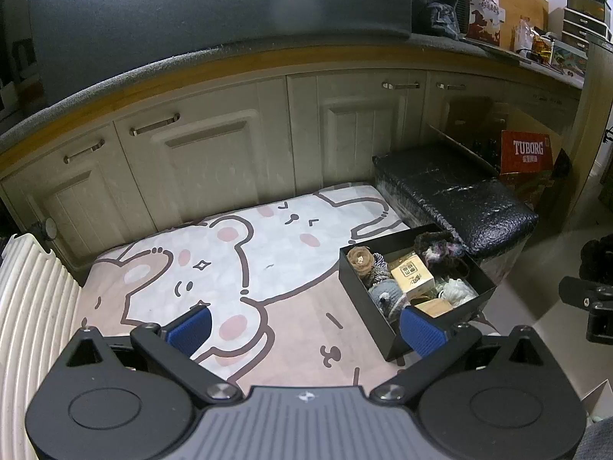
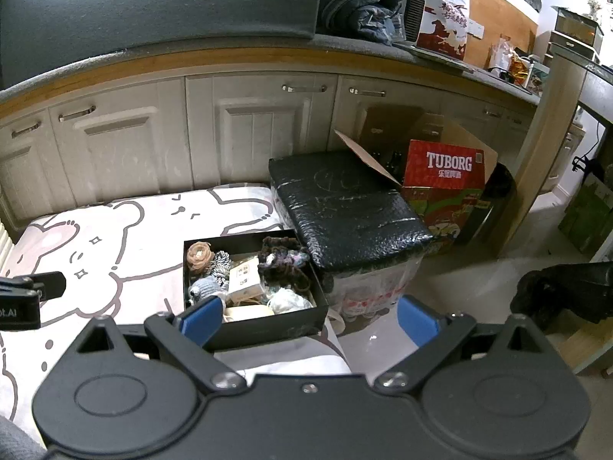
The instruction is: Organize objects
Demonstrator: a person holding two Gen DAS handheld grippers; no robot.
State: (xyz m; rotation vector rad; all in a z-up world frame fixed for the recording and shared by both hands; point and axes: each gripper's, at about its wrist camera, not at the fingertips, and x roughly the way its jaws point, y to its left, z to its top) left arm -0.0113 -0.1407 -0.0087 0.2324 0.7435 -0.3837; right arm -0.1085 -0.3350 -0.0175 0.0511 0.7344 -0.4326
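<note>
Your left gripper (image 1: 304, 329) is spread wide with nothing between its blue pads (image 1: 190, 327); it hangs over the cartoon-bear mat (image 1: 237, 268), and its right pad sits just in front of the near corner of the black box (image 1: 377, 310). Your right gripper (image 2: 310, 318) is equally wide apart and empty. Its left pad overlaps the box's near left corner in that view, and its right pad is over bare floor (image 2: 459, 280).

The black box (image 2: 268, 326) is open-topped and stands at the right edge of the mat, touching or just beside a black bubble-wrapped block (image 2: 345, 211). Inside it lie a brown knitted flower (image 2: 200, 255), a grey crocheted piece (image 2: 205, 289), a small tan carton (image 2: 245, 278), a dark fuzzy yarn piece (image 2: 281, 258) and a white tuft (image 2: 287, 301), all packed close together.

Beyond the block stands a red Tuborg carton (image 2: 446, 170) in an open cardboard box. A run of pale cabinet doors (image 1: 199, 168) backs the mat, and a white ribbed panel (image 1: 30, 306) lies at its left edge.
</note>
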